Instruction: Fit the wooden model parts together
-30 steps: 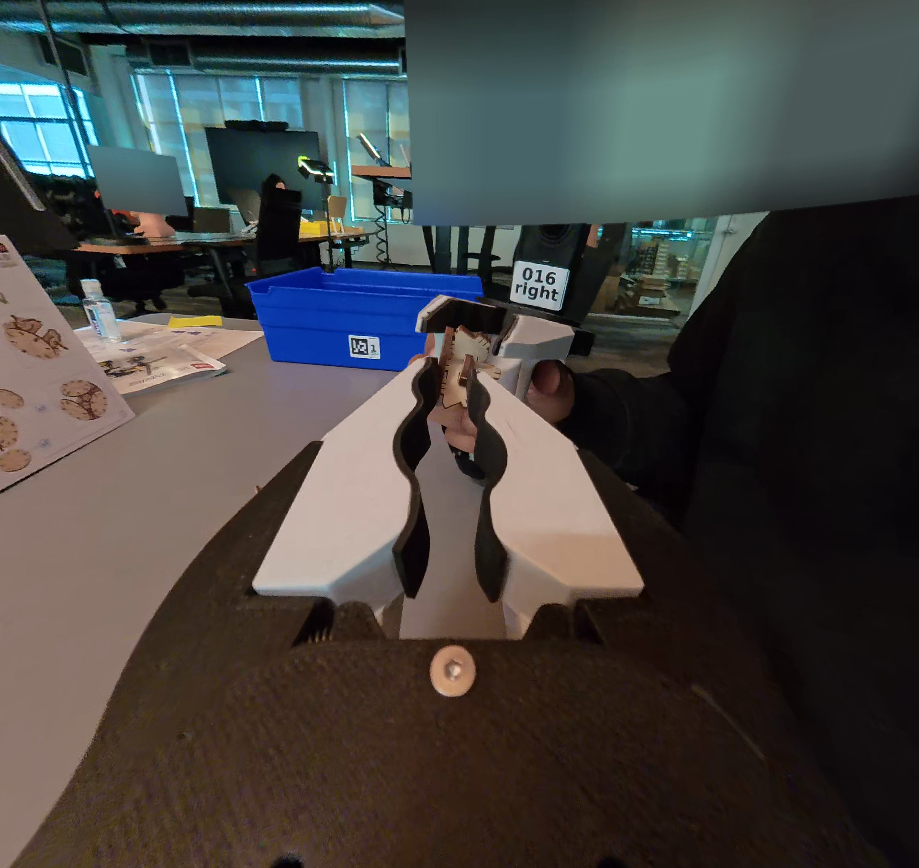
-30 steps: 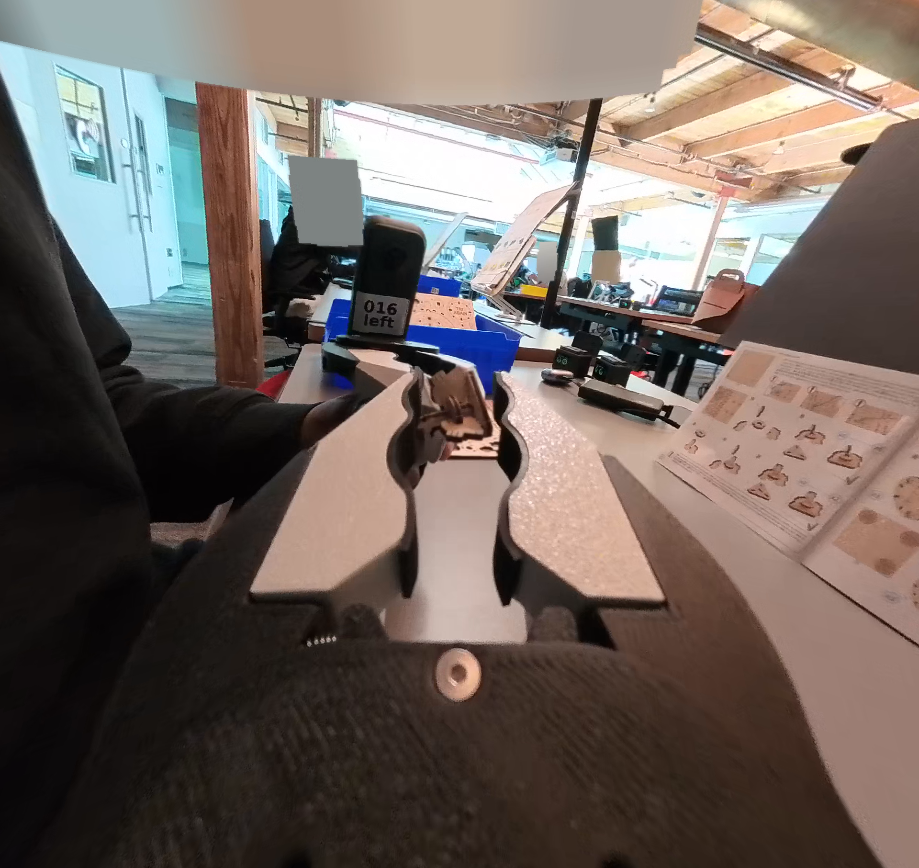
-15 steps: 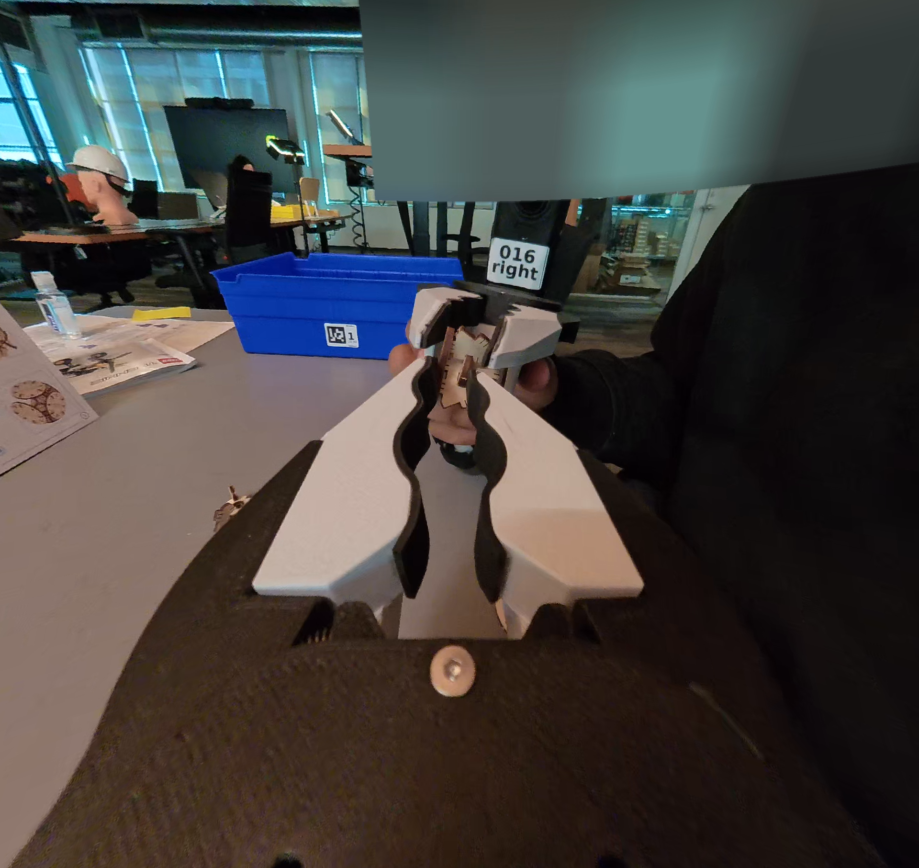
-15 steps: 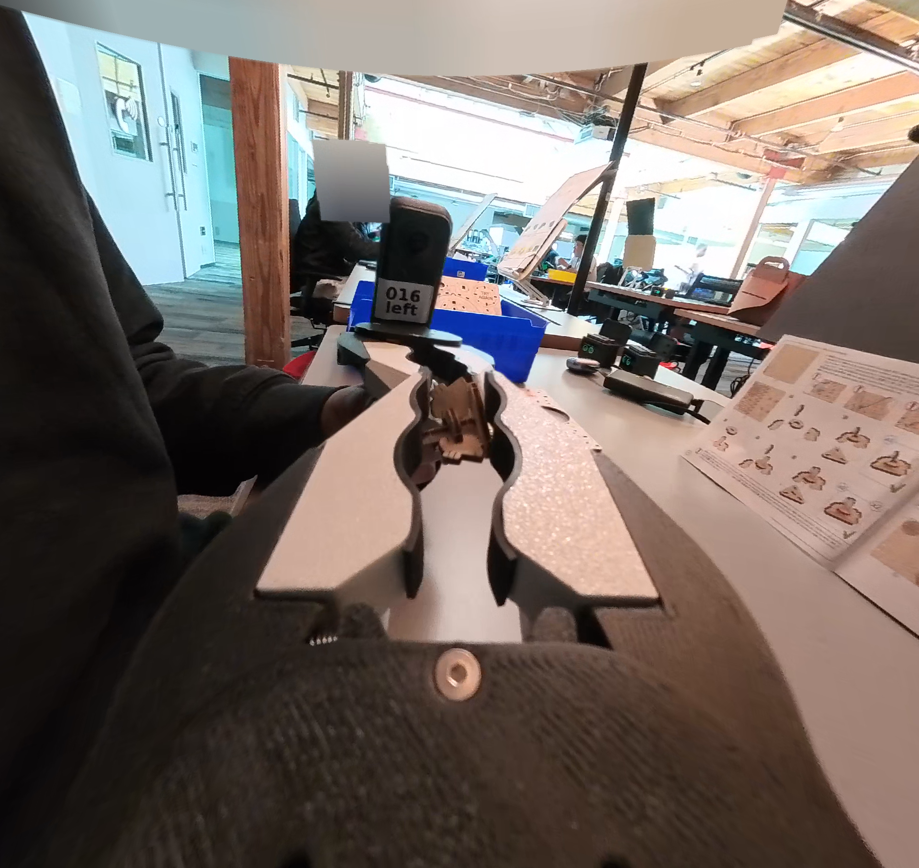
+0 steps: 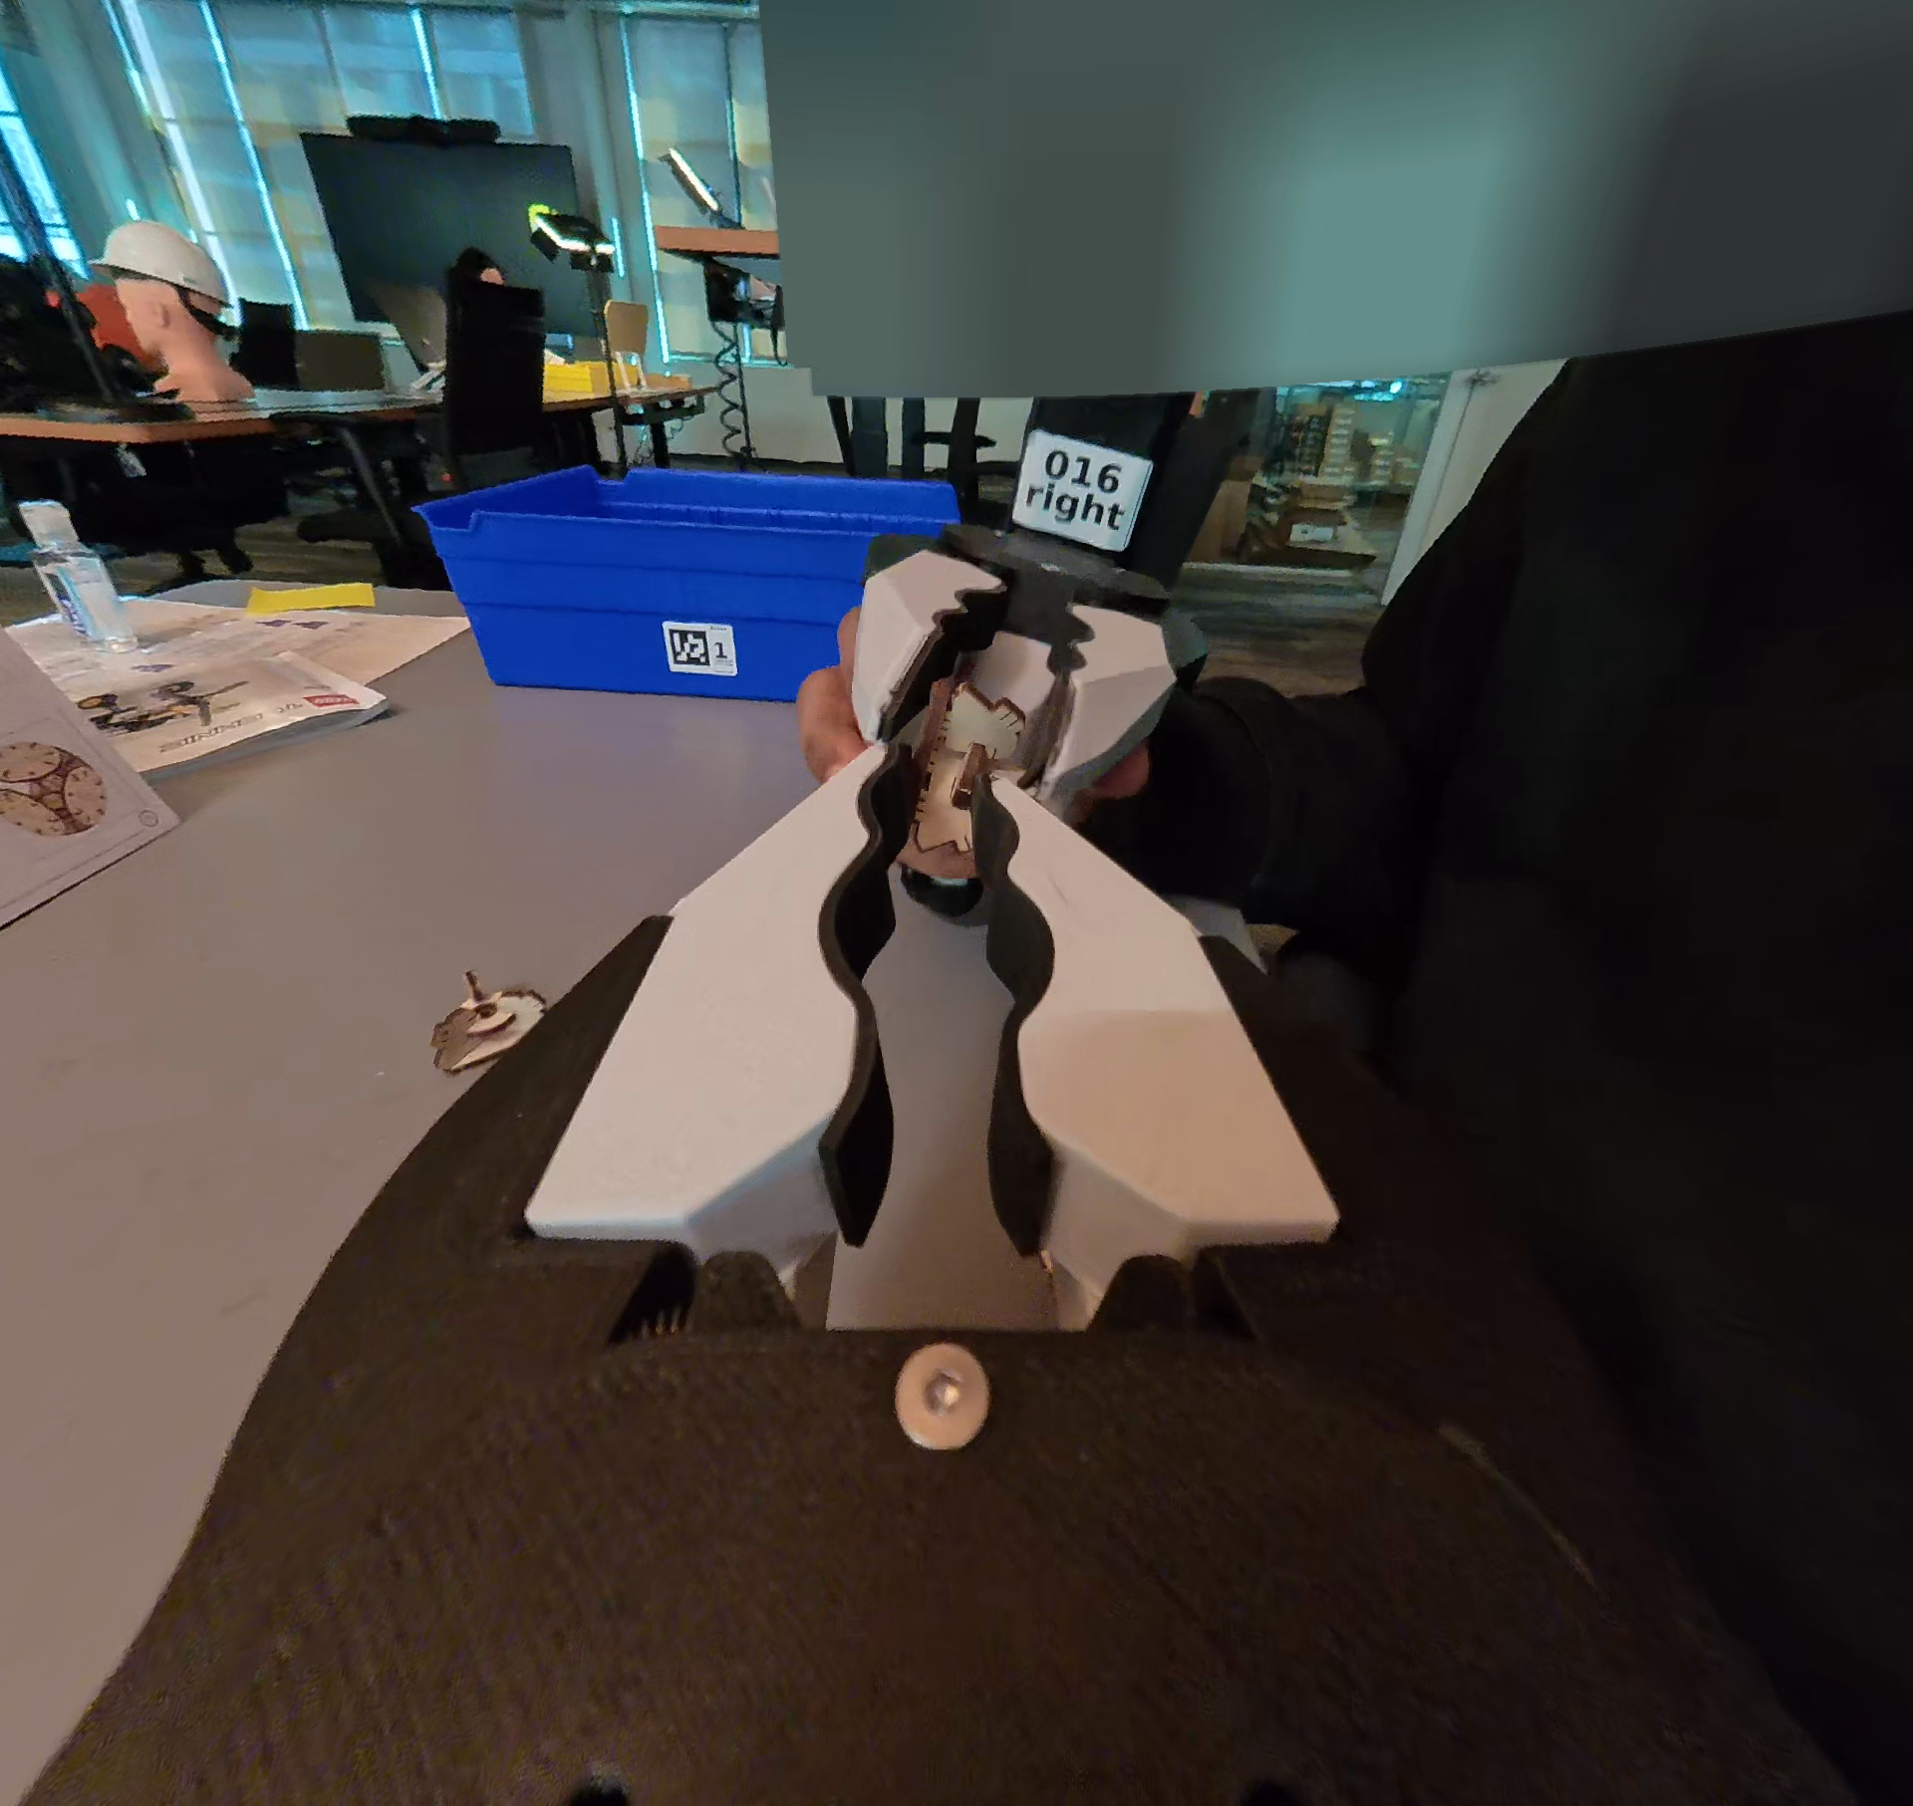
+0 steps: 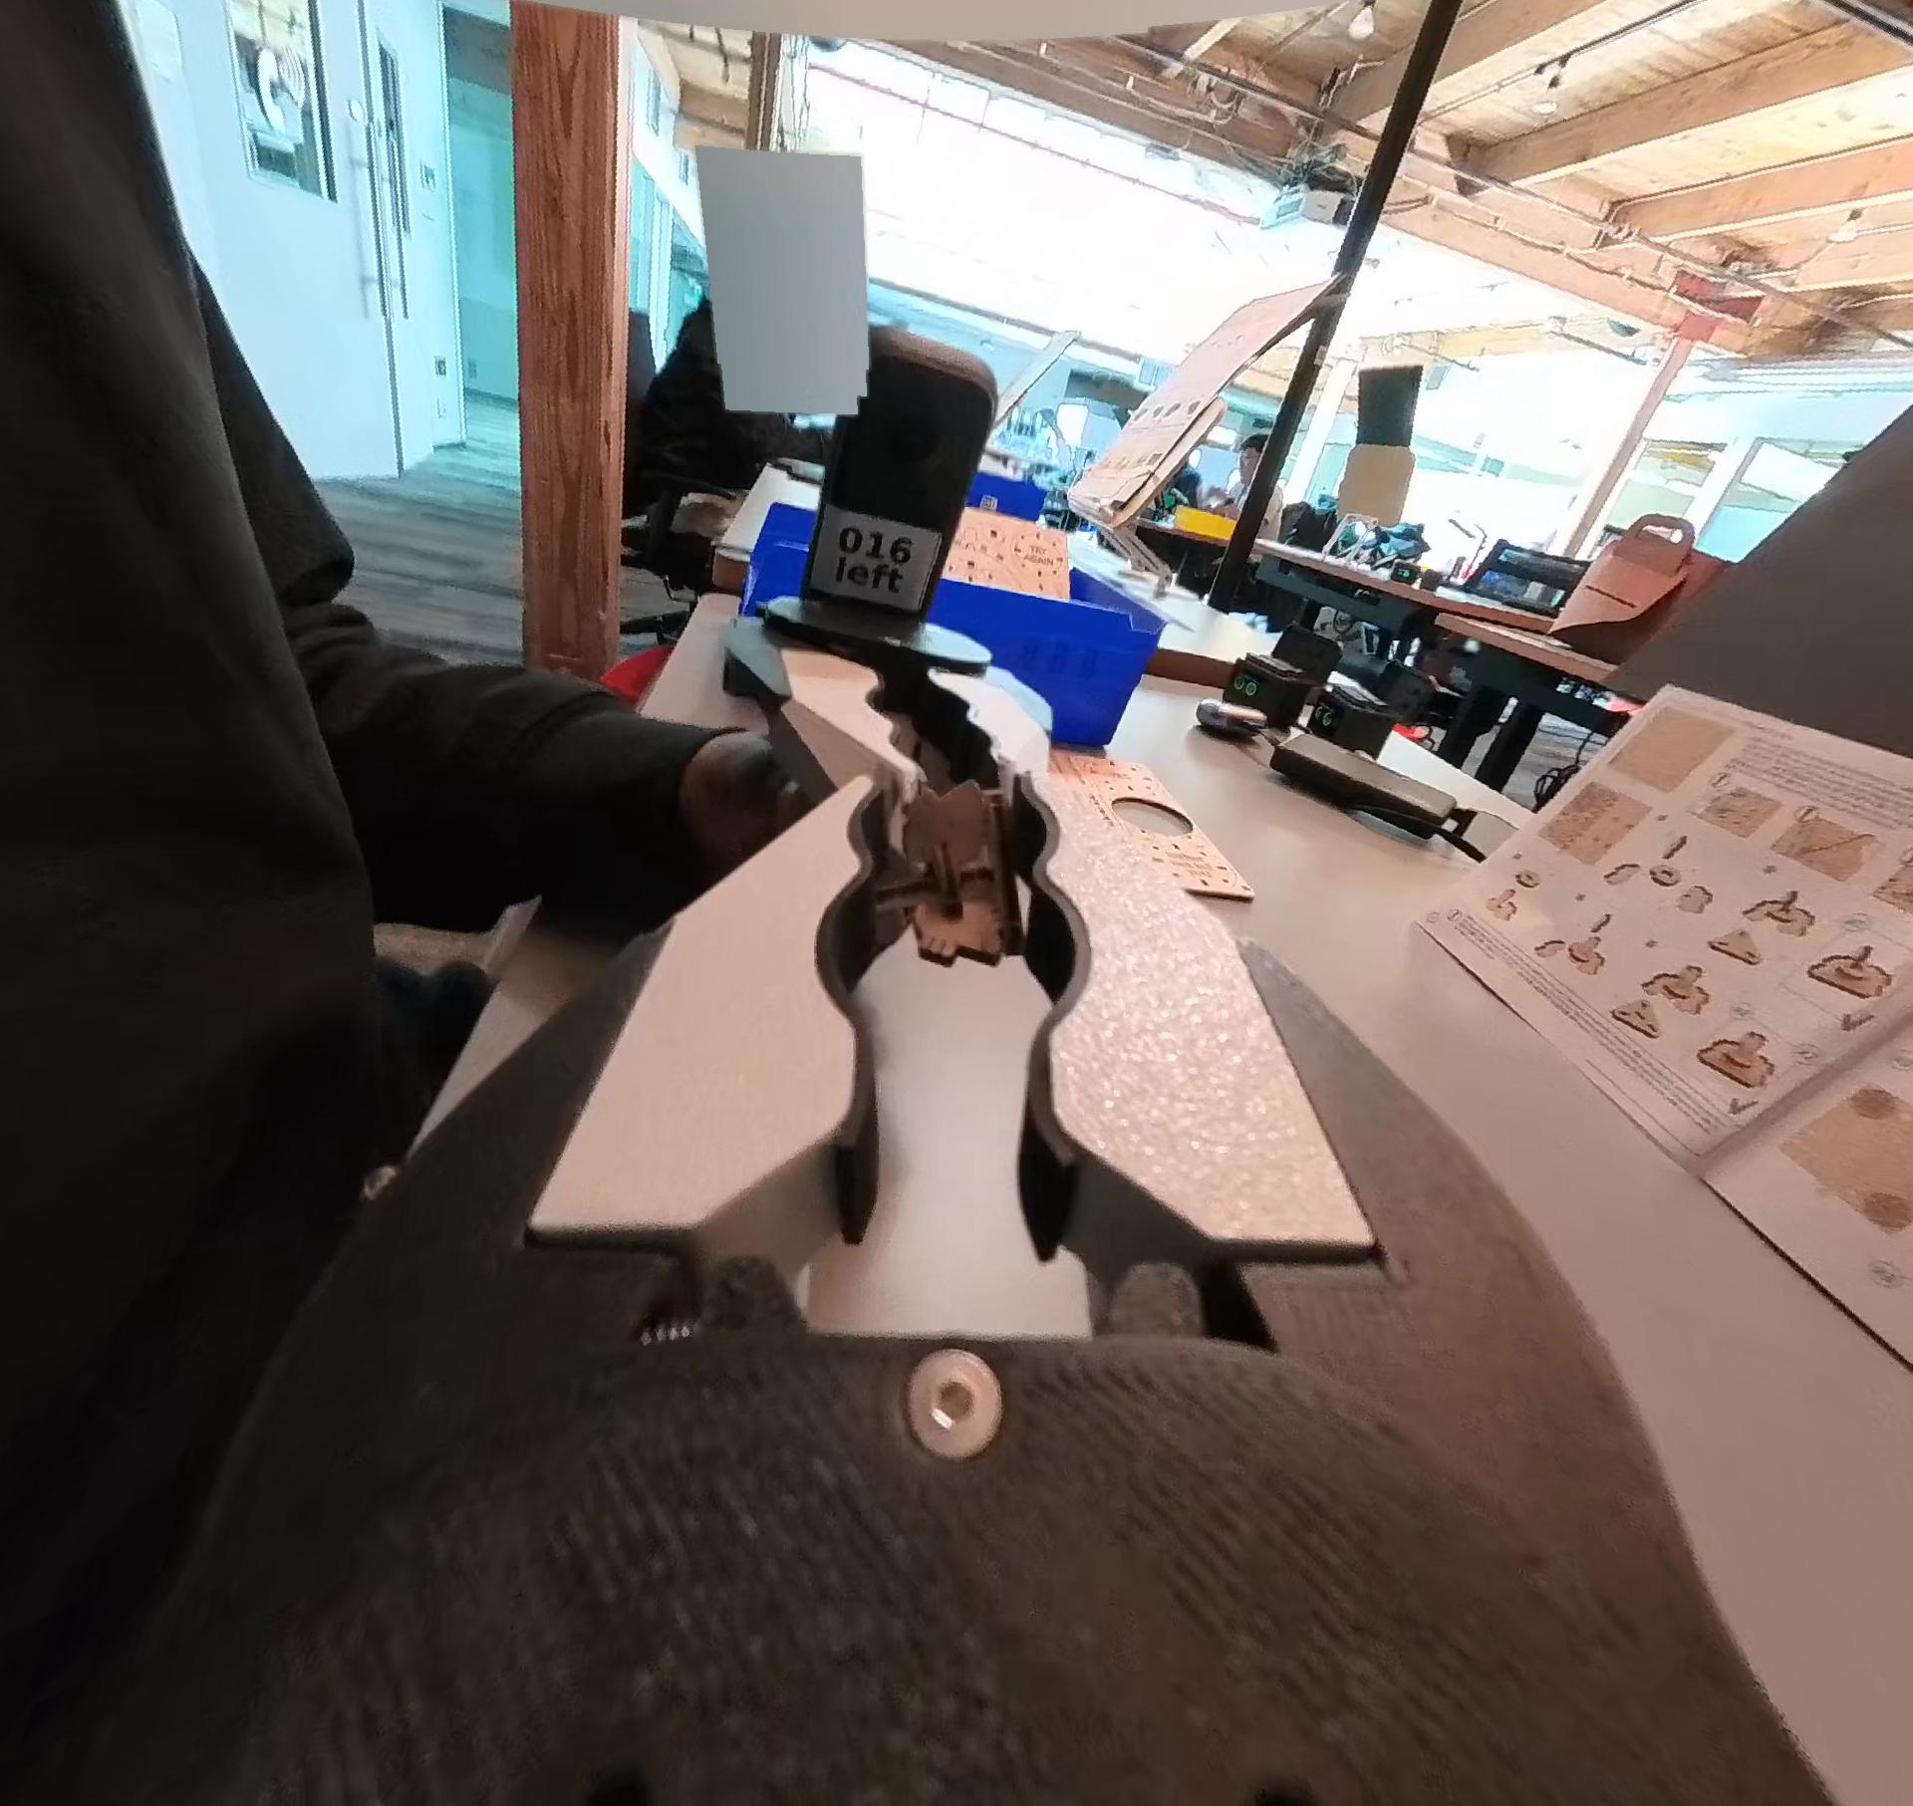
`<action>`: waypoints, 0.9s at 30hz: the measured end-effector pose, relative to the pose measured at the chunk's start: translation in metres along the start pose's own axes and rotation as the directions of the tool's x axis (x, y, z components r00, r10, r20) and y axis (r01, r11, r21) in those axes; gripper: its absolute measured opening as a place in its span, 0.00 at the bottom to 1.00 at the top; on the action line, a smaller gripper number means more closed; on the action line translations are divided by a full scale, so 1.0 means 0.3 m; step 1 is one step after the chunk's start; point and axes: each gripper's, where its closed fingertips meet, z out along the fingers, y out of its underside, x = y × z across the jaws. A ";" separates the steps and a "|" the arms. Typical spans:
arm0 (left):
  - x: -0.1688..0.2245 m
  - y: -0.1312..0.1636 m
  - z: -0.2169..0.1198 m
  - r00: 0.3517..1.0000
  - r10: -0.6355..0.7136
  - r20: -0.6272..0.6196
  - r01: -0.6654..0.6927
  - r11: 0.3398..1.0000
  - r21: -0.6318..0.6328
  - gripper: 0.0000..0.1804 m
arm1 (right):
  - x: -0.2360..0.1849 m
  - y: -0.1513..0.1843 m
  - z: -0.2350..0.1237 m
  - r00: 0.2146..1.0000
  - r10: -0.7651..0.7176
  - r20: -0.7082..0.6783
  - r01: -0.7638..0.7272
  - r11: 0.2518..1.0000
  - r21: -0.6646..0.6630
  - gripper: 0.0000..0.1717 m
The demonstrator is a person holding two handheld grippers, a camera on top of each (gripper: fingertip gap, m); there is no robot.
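**Two grippers meet on one small wooden gear piece**

Two grippers face each other tip to tip at the centre of both views, above the grey table. Between them sits a wooden gear assembly, thin laser-cut plywood with toothed edges and a small peg. It looks light, stiff and brittle, so the flat faces seem safer to grip than the teeth. The left gripper has its jaws narrowly parted, pinching the piece at the tips. The right gripper stands slightly wider, its black pads closed on the same assembly. Another gear piece lies on the table at lower left; a blue bin stands behind.
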 end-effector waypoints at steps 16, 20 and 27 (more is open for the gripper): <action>0.012 0.037 0.012 0.999 -0.006 -0.034 0.004 0.998 -0.065 0.06 | -0.018 0.040 -0.040 0.993 -0.107 0.059 0.112 0.990 -0.090 0.10; 0.016 0.035 0.013 0.999 -0.015 -0.041 0.013 0.998 -0.061 0.06 | -0.020 0.039 -0.040 0.991 -0.117 0.066 0.124 0.987 -0.104 0.10; 0.017 0.037 0.013 0.999 -0.024 -0.046 0.021 0.998 -0.064 0.06 | -0.019 0.041 -0.040 0.995 -0.068 0.079 0.079 0.988 -0.132 0.10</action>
